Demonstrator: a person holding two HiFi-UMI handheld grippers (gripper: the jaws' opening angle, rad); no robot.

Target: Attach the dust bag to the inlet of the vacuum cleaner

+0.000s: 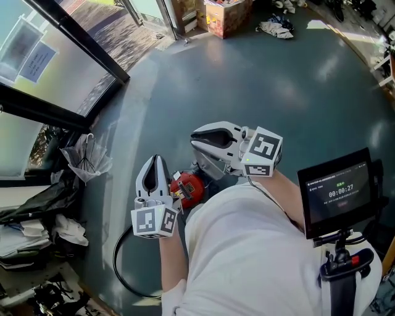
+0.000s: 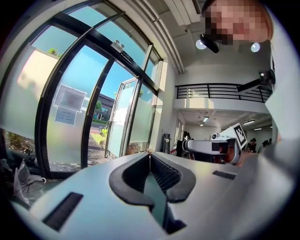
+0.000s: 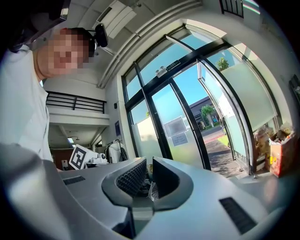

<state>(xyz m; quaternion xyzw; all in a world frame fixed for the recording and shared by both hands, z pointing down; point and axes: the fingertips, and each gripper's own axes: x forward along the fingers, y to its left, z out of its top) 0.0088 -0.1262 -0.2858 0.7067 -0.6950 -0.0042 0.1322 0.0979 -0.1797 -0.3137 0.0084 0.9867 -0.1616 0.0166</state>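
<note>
1. A dark grey-green floor [image 1: 296,92] runs up to tall black-framed glass doors [image 1: 74,52], with bright daylight beyond them
2. The left gripper [image 1: 155,160] has its jaws pressed together along their whole length, with nothing between them
3. The right gripper [image 1: 195,138] has its jaws a narrow gap apart. A scrap of crinkled clear stuff and something dark show low in that gap, and I cannot tell whether they sit between the pads or lie far behind
4. Both grippers are held about level, well above the floor. The left points away from the person, and the right lies crosswise just ahead of it, pointing to the left side of the head view
5. The hands are hidden behind the marker cubes [image 1: 154,222]; only the left forearm [image 1: 173,265] and right forearm [image 1: 285,192] lead back to the white shirt [image 1: 247,247]
6. The red vacuum cleaner [image 1: 188,188] stands on the floor beneath and between the two grippers, mostly covered by them and the shirt; its inlet cannot be made out
7. A grey shape [image 1: 213,168] just under the right gripper is too hidden to name
8. A black hose [image 1: 118,259] loops on the floor beside the left forearm, its ends cut off from sight
9. Further out are a clear plastic bag [image 1: 86,157] holding an umbrella in the clutter by the doors, a cardboard box [image 1: 227,15] at the top edge, and a mounted screen [image 1: 339,192] showing a timer at the right
</note>
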